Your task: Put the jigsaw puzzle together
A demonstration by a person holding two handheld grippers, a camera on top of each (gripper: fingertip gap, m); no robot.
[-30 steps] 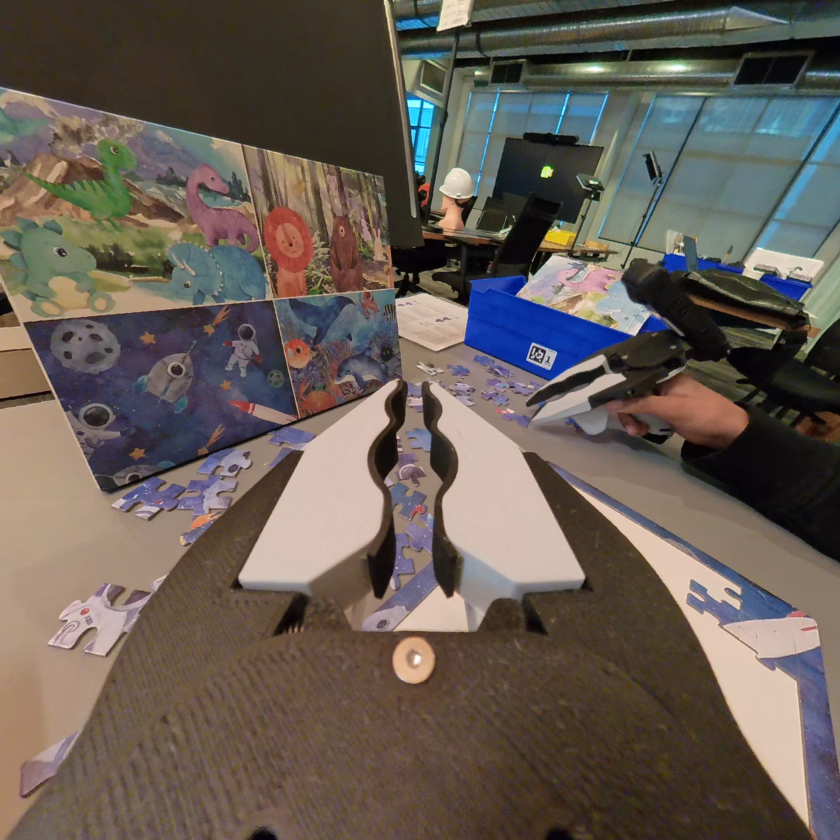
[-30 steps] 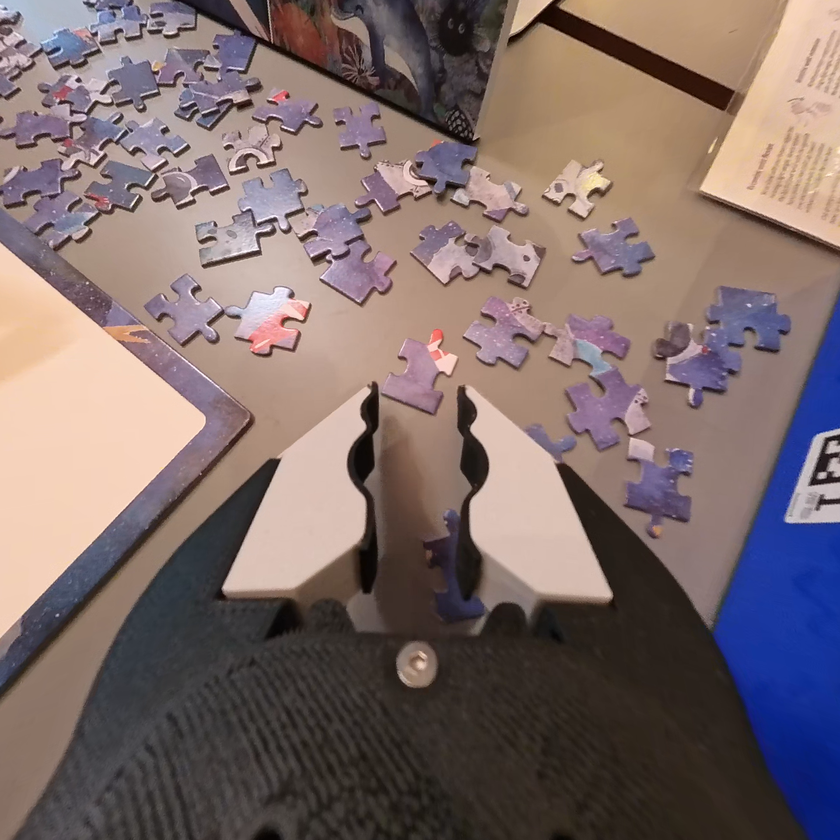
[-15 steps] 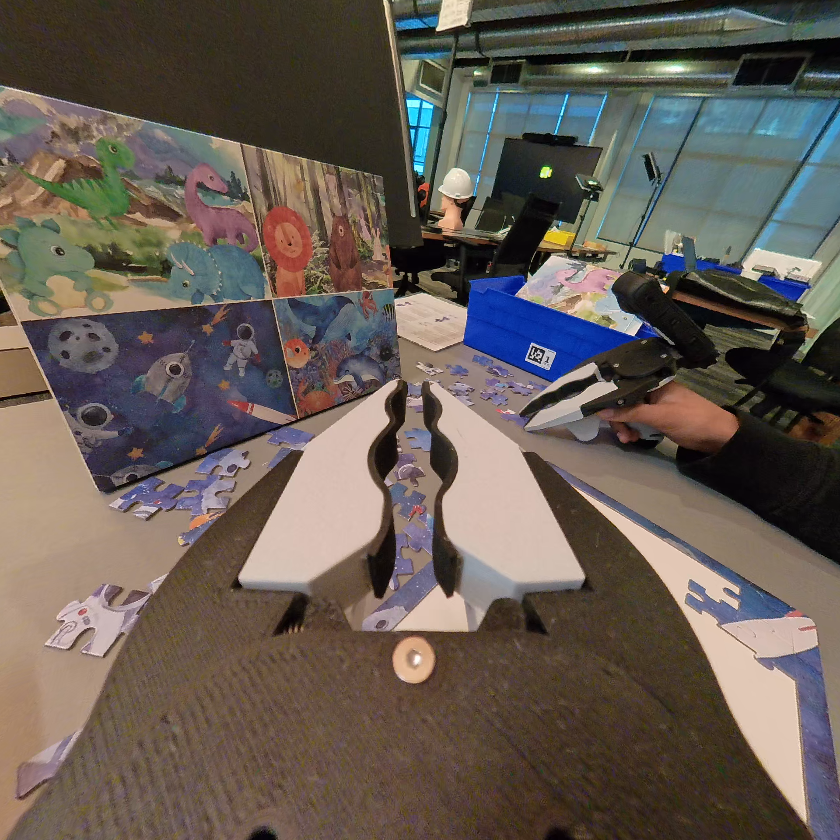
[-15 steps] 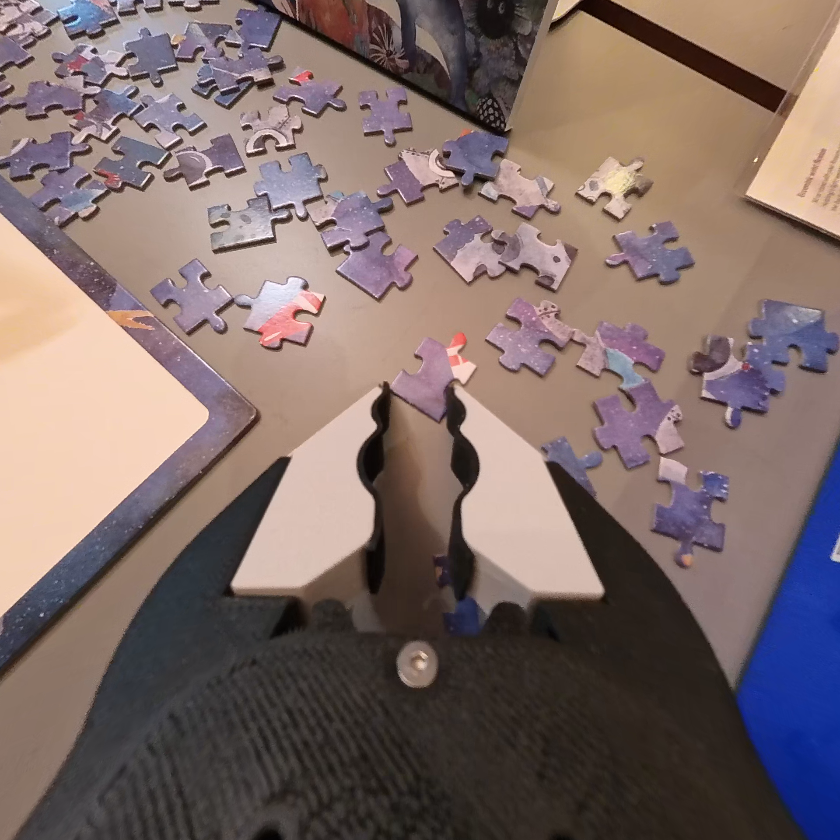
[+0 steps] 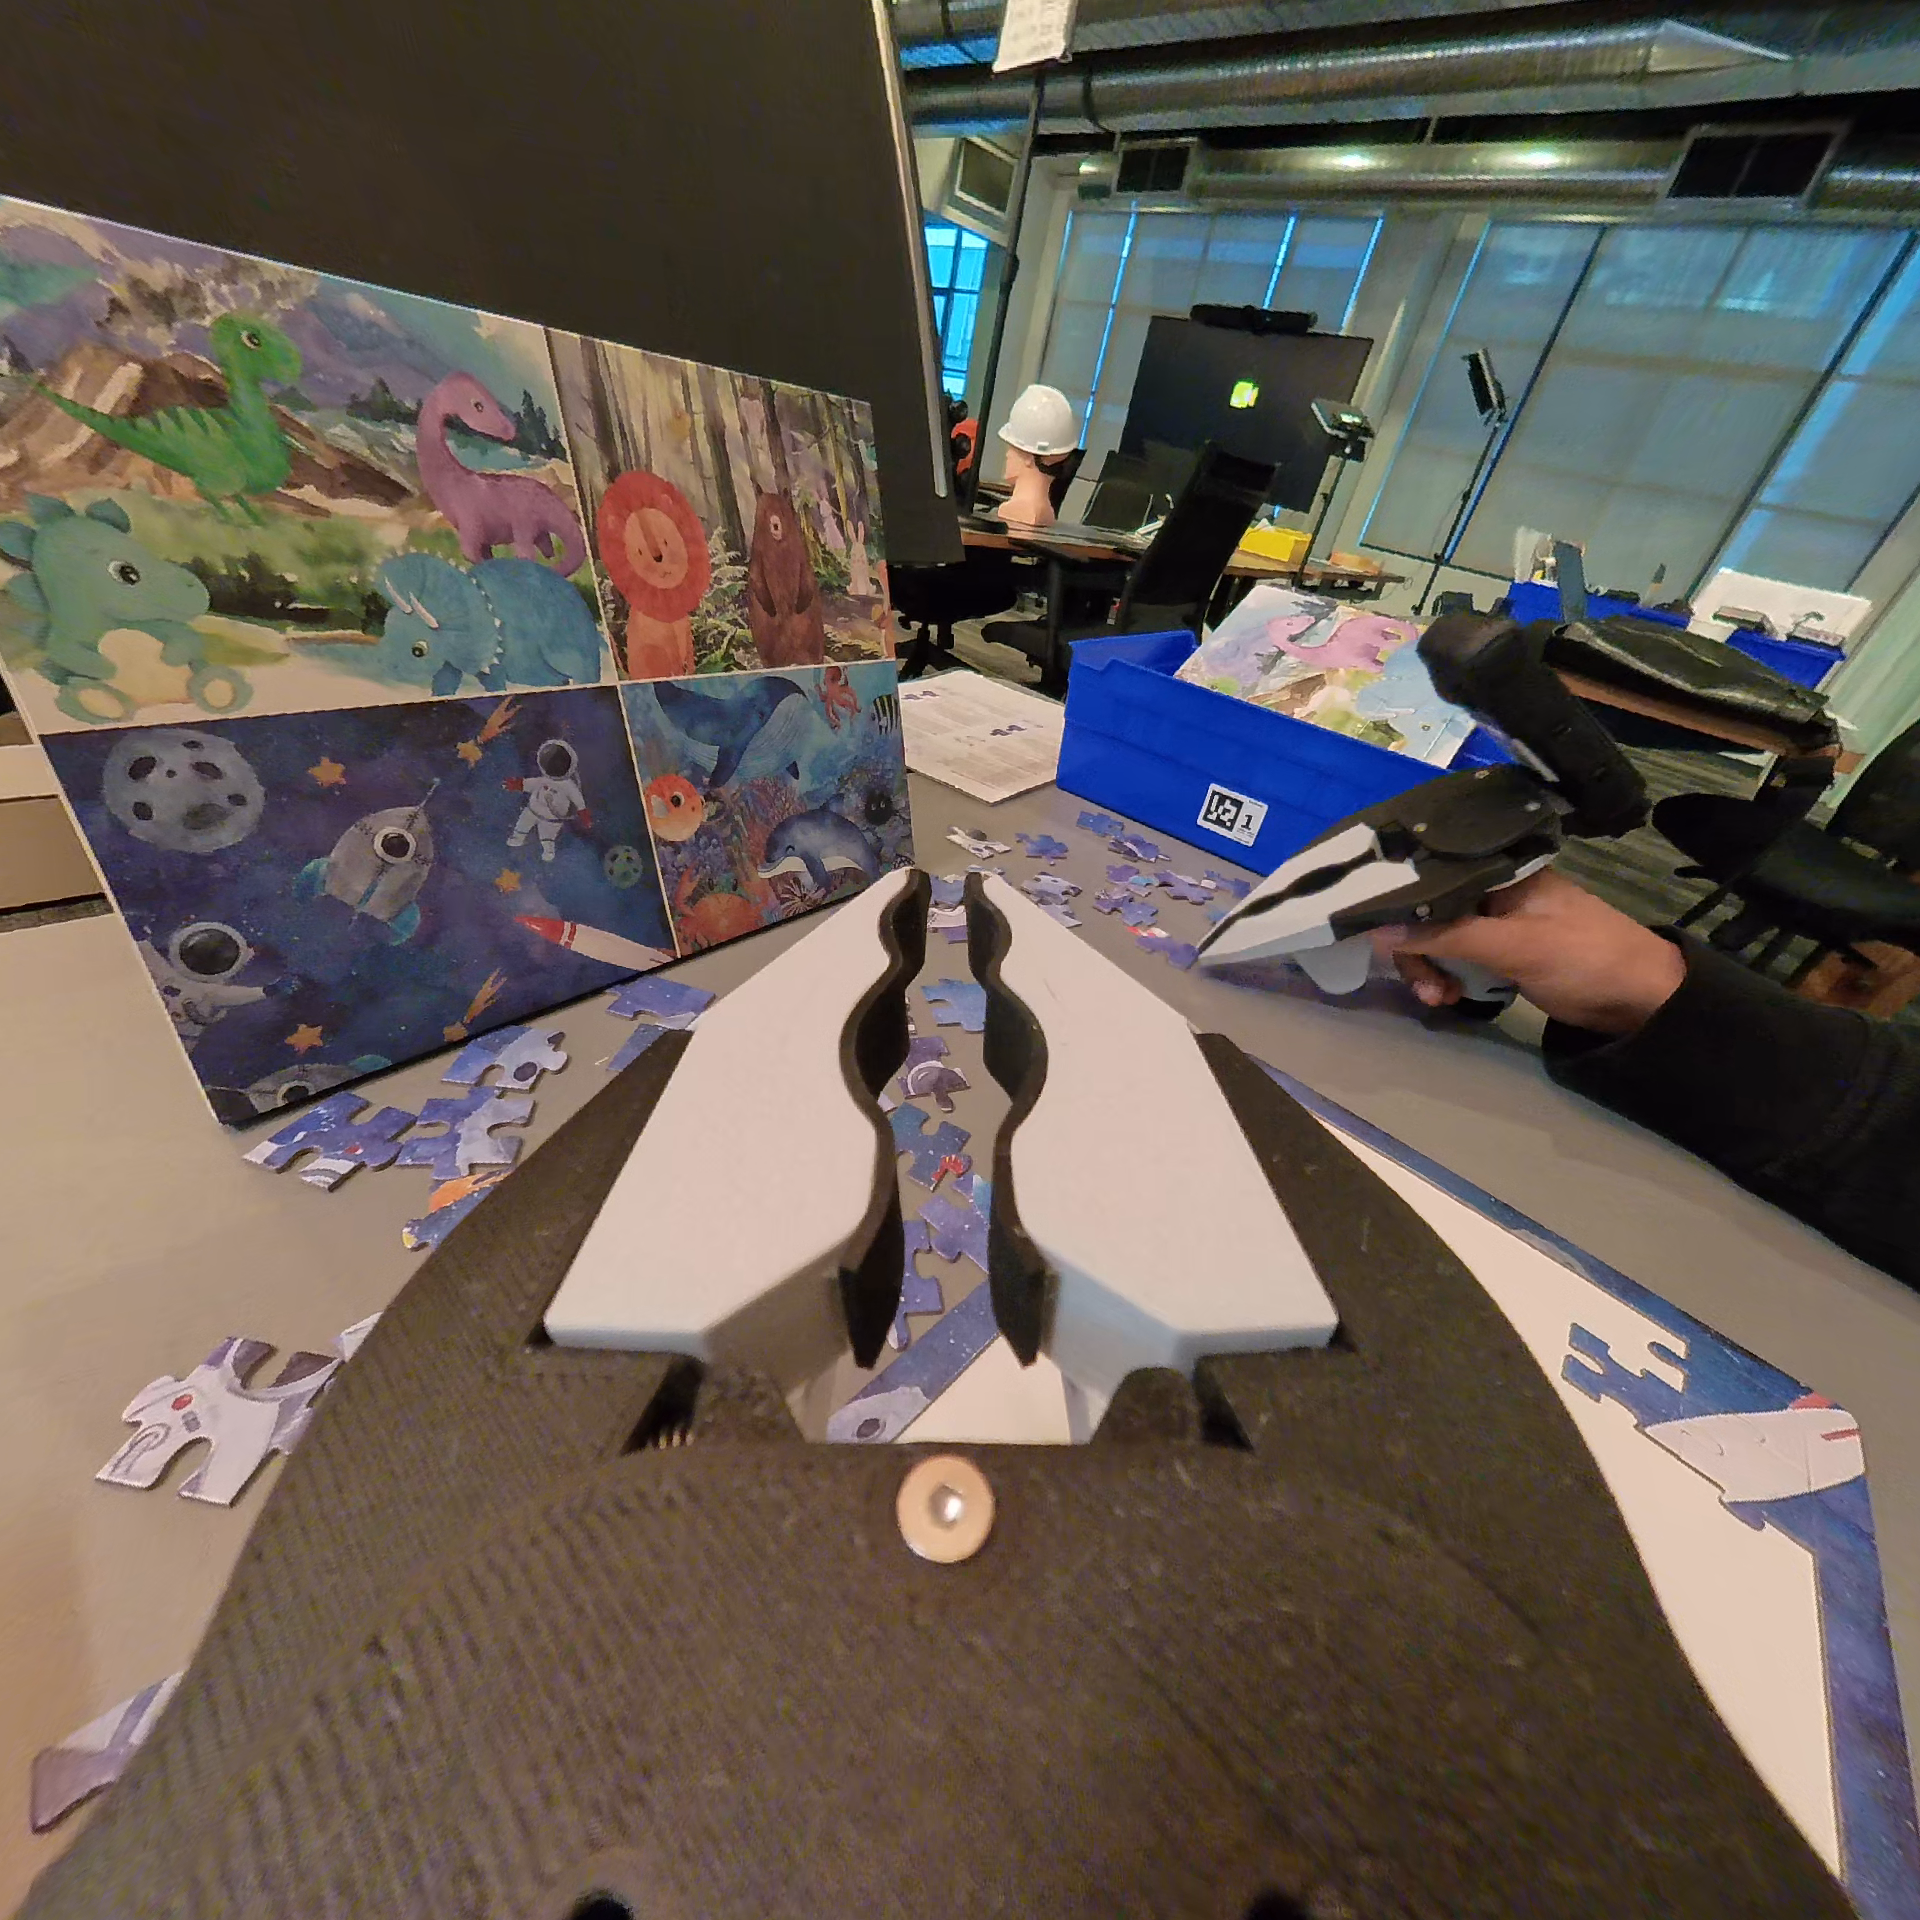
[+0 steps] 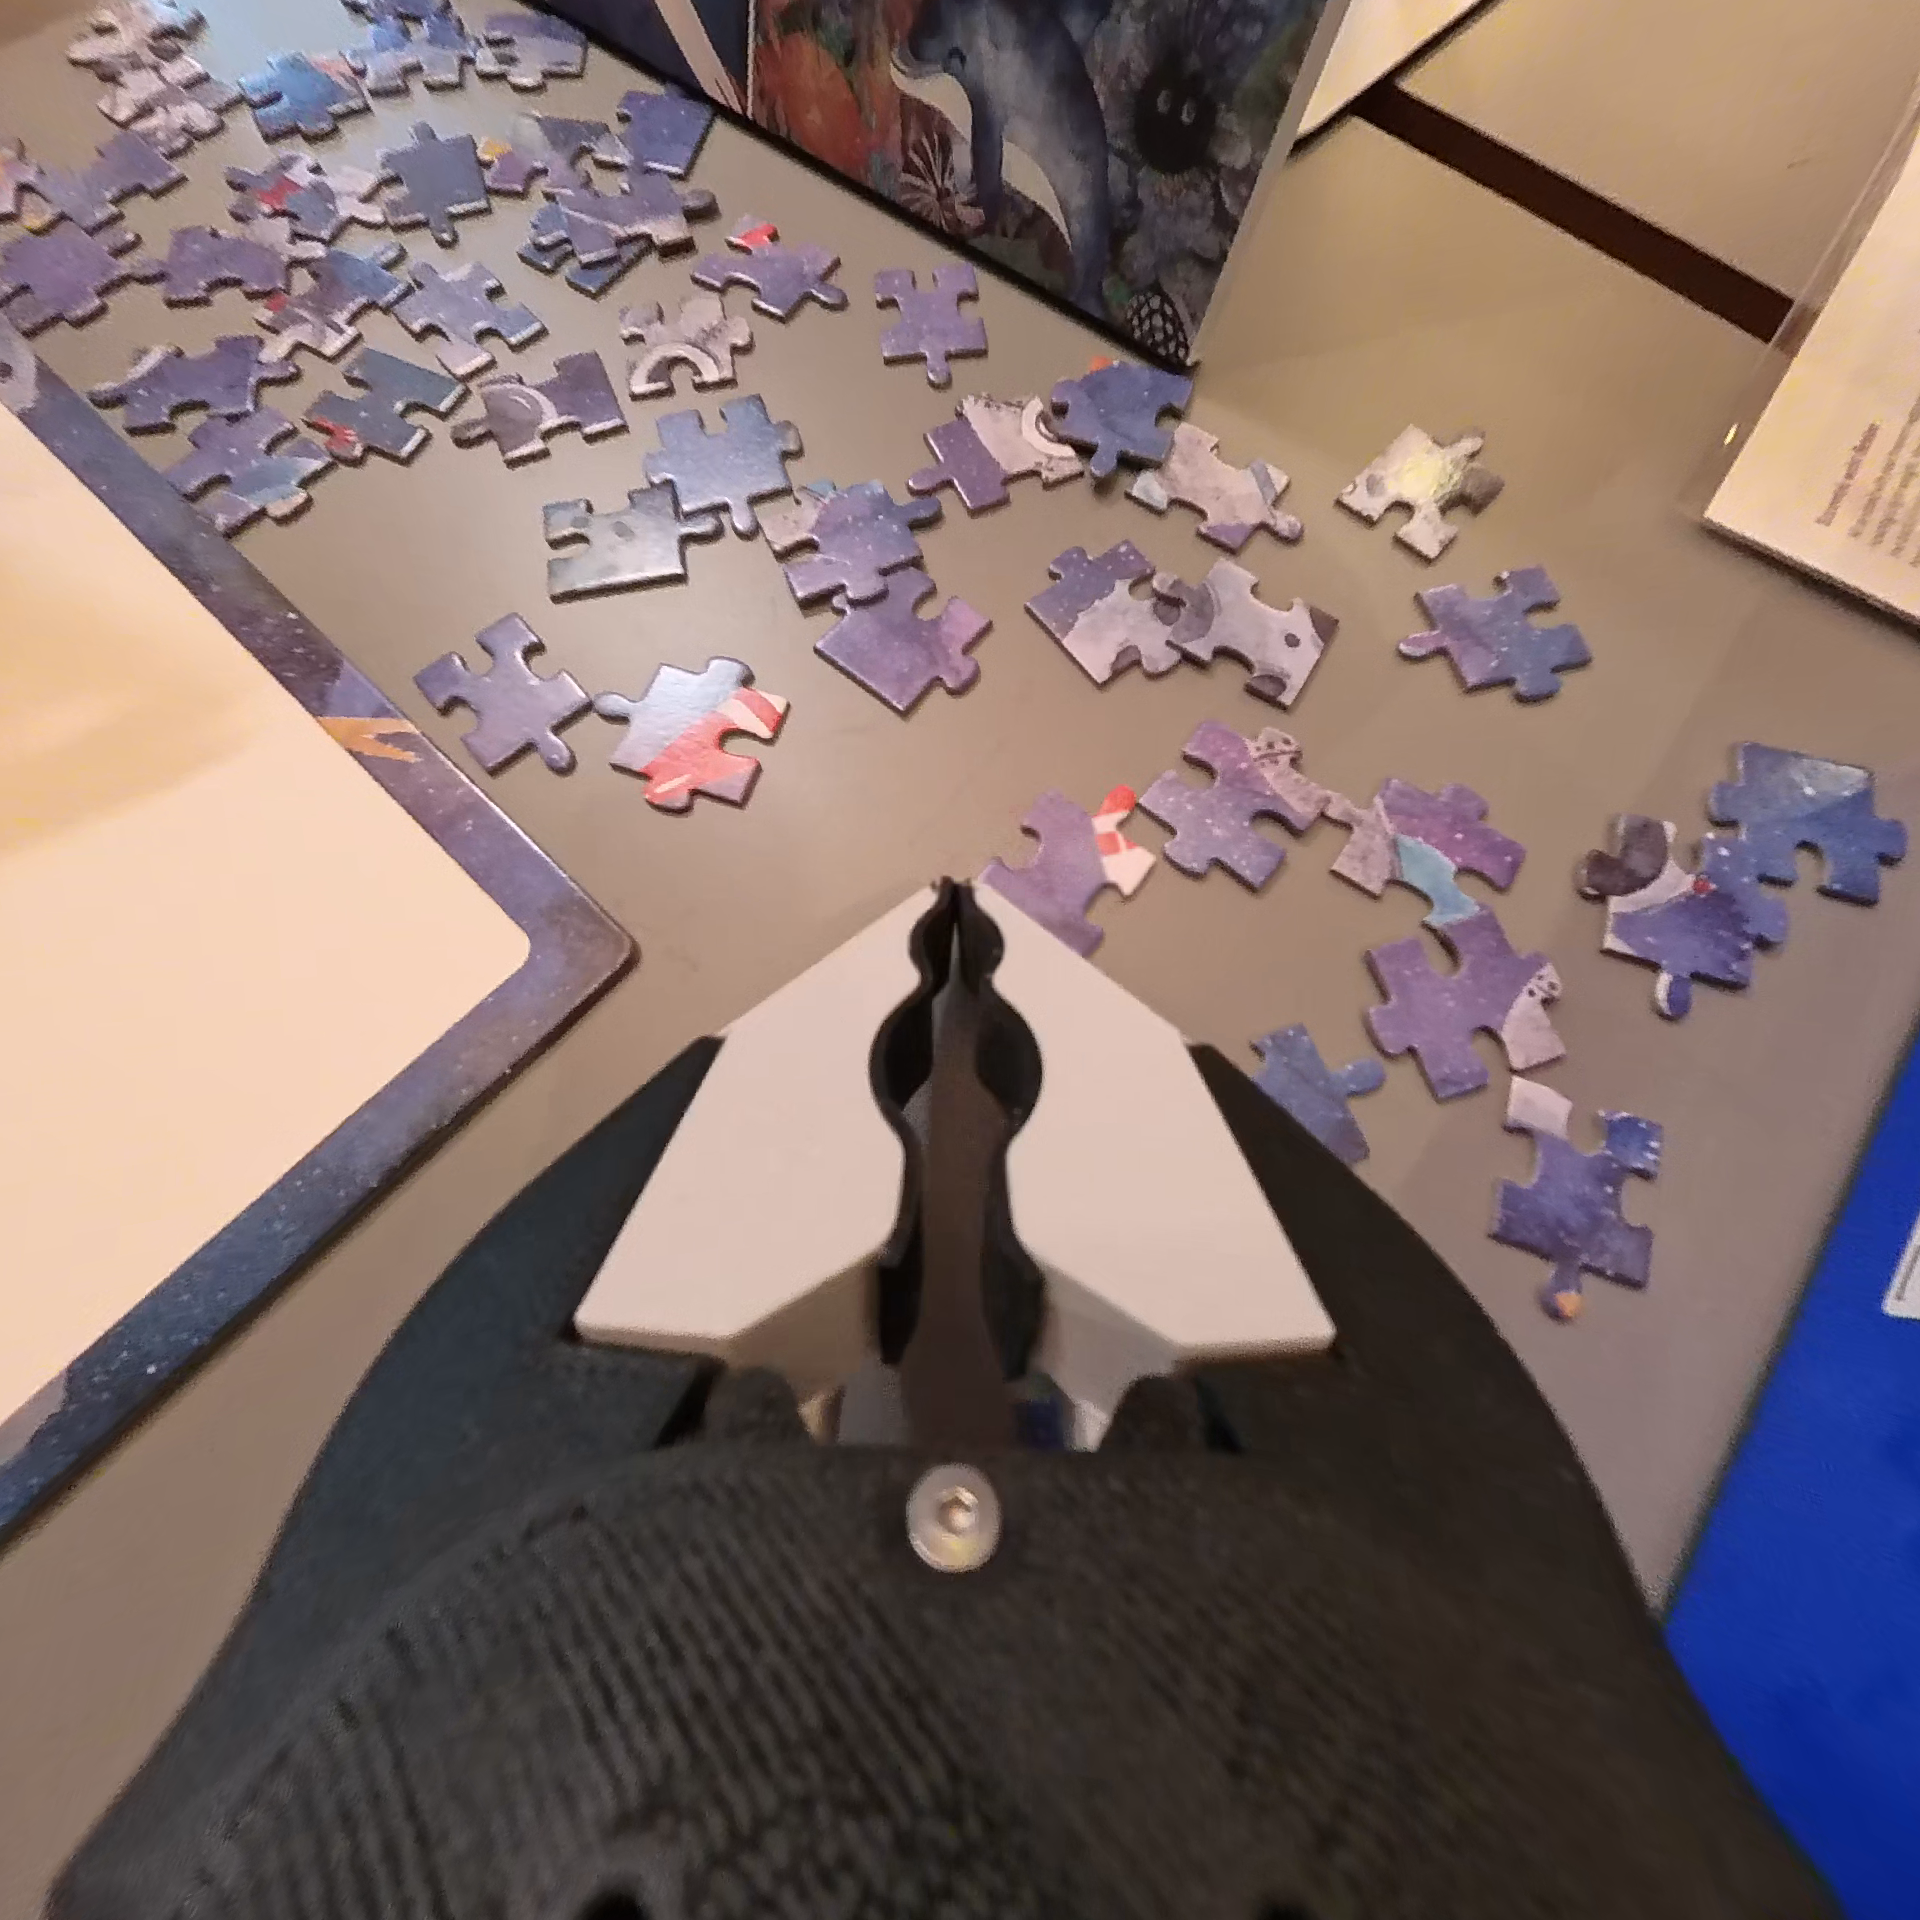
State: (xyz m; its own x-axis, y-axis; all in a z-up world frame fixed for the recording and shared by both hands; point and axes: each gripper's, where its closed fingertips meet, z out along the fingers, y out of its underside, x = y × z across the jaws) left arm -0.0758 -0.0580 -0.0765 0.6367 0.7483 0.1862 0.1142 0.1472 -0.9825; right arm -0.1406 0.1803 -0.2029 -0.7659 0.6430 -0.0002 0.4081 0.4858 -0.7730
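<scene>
Grippers: two, left (image 5: 943, 883) and right (image 6: 954, 888) | puzzle board (image 6: 208, 831): one | blue bin (image 5: 1164, 748): one | picture box (image 5: 416, 644): one | loose pieces (image 6: 894, 634): several dozen were counted

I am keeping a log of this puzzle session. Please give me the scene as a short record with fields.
left hand-held gripper: open, empty, above the table
right hand-held gripper: shut, tip beside a purple piece; whether it pinches it cannot be told
loose pieces: scattered on the grey table
tray: mostly unfilled
box: propped upright behind the pieces
blue bin: far right
</scene>
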